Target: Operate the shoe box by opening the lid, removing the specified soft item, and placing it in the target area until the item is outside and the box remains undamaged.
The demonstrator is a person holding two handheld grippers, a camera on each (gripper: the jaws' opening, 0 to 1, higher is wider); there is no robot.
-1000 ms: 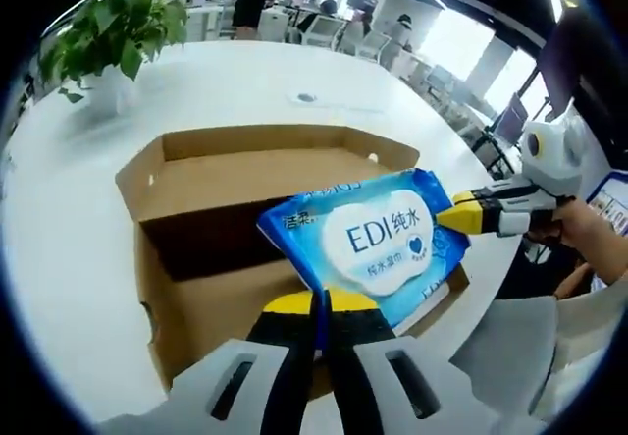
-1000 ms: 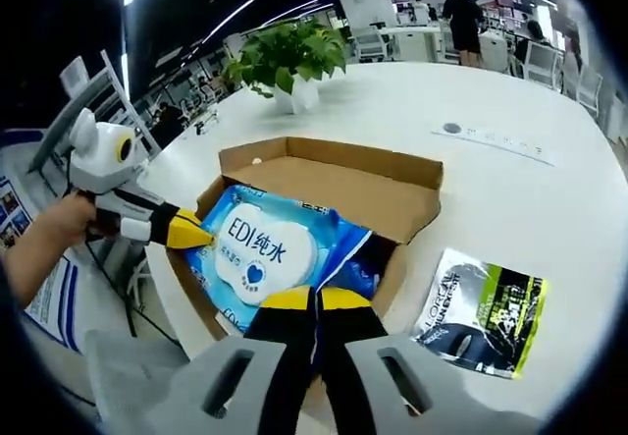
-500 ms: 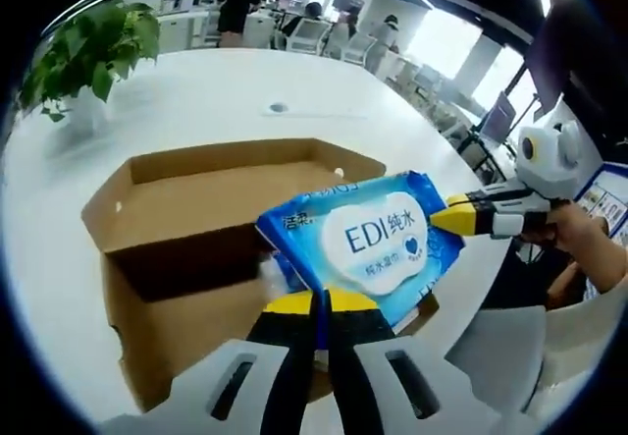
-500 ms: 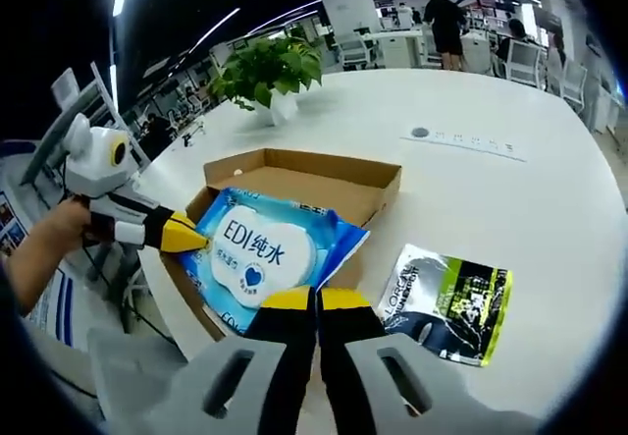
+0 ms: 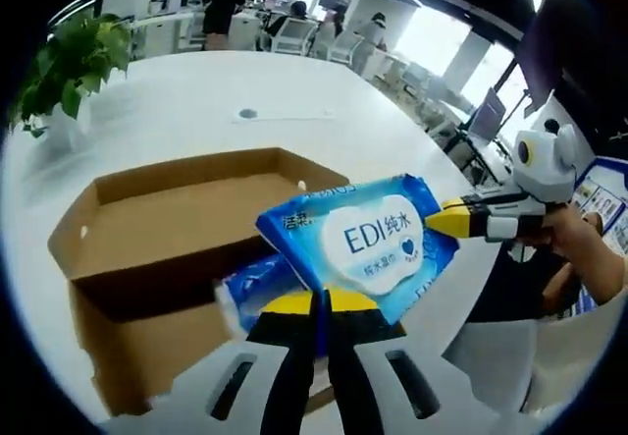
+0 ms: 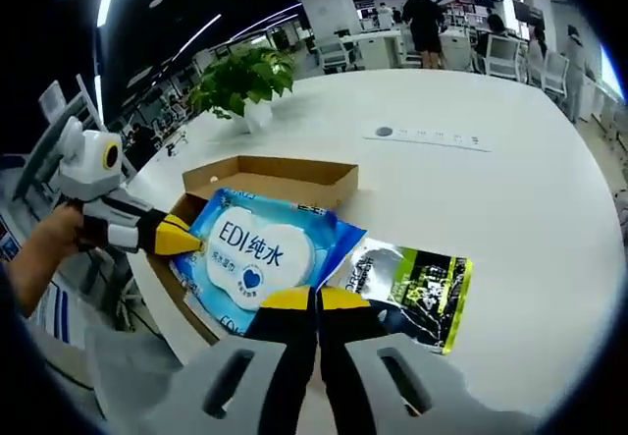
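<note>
White and round, the table [image 6: 510, 190] stands in an open-plan office, with a potted plant [image 6: 240, 81] at its far side and people at desks beyond. The removal step is judged to be in hand: the lid is off or folded back, and the blue wet-wipes pack [image 5: 368, 239] is held above the open cardboard shoe box [image 5: 157, 209], pinched at opposite edges by both tools. The left gripper [image 5: 322, 302] is clenched on the pack's near edge, and the right gripper [image 6: 316, 302] is clamped on the other edge. A second blue pack [image 5: 255, 283] is seen lying in the box beneath. Next, the pack is judged to need carrying clear of the box walls and lowering onto bare table, perhaps beside the black-and-green sachet [image 6: 417, 283]. The pack looks soft, glossy and slightly crumpled, printed "EDI".
</note>
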